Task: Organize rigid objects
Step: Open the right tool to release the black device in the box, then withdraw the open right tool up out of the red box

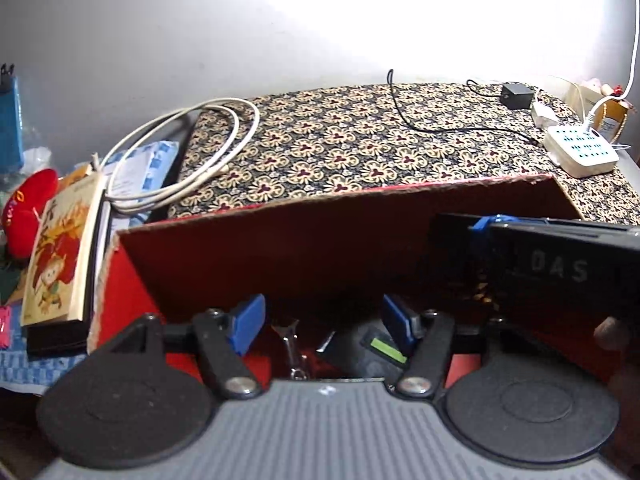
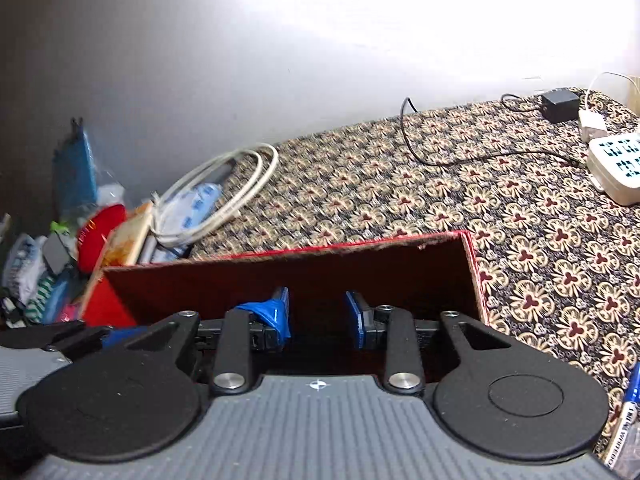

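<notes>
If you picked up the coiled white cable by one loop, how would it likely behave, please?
The white cable would probably sag and uncoil, since it lies in loose untied loops. It looks light. Its trailing end may drag across the patterned cloth.

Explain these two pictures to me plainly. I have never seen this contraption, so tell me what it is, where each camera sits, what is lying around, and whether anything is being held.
These are two hand-held grippers, each with a fisheye camera looking forward along its two blue-padded fingers. One picture comes from the left gripper, the other from the right gripper. Both hang open over a red cardboard box and hold nothing. Deep in the box the left view shows a dark item with a green strip and something metal, too dim to name. The box stands on a flower-patterned cloth. Also there: a coiled white cable, a white power strip, a black adapter, and a picture book beside the box.
</notes>
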A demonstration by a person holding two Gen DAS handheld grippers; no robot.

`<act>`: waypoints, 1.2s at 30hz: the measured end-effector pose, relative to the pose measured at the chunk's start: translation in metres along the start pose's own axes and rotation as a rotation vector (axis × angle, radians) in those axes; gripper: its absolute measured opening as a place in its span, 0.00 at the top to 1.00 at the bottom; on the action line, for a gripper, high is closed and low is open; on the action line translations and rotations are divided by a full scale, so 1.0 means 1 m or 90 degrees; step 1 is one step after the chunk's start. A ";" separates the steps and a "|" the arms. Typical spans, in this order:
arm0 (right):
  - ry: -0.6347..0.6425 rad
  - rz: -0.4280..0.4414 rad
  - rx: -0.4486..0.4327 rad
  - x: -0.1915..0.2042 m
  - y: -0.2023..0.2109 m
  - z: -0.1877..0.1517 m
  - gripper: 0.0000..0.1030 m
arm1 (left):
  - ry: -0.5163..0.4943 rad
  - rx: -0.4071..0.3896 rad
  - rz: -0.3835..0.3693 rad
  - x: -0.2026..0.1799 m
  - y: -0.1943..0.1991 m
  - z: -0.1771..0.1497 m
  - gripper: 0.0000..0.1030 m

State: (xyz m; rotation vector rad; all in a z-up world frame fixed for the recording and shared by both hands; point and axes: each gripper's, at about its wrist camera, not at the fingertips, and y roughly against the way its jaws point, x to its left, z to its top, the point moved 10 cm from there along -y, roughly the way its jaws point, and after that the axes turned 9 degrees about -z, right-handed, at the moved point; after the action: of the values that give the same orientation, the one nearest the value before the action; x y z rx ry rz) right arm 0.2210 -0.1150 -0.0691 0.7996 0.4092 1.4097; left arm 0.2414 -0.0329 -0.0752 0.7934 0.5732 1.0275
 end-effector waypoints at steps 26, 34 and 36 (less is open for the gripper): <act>-0.015 0.041 -0.094 0.003 0.024 0.008 0.86 | 0.027 -0.023 0.064 0.012 0.006 0.002 0.37; -0.015 0.045 -0.116 0.004 0.032 0.008 0.85 | 0.021 -0.042 0.076 0.013 0.010 0.003 0.37; -0.018 0.044 -0.116 0.003 0.032 0.008 0.85 | 0.014 -0.046 0.082 0.011 0.011 0.004 0.37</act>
State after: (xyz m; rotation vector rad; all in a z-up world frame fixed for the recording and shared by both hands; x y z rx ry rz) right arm 0.2042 -0.1153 -0.0402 0.6900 0.2291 1.4749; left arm 0.2431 -0.0205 -0.0646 0.7638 0.5067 1.1702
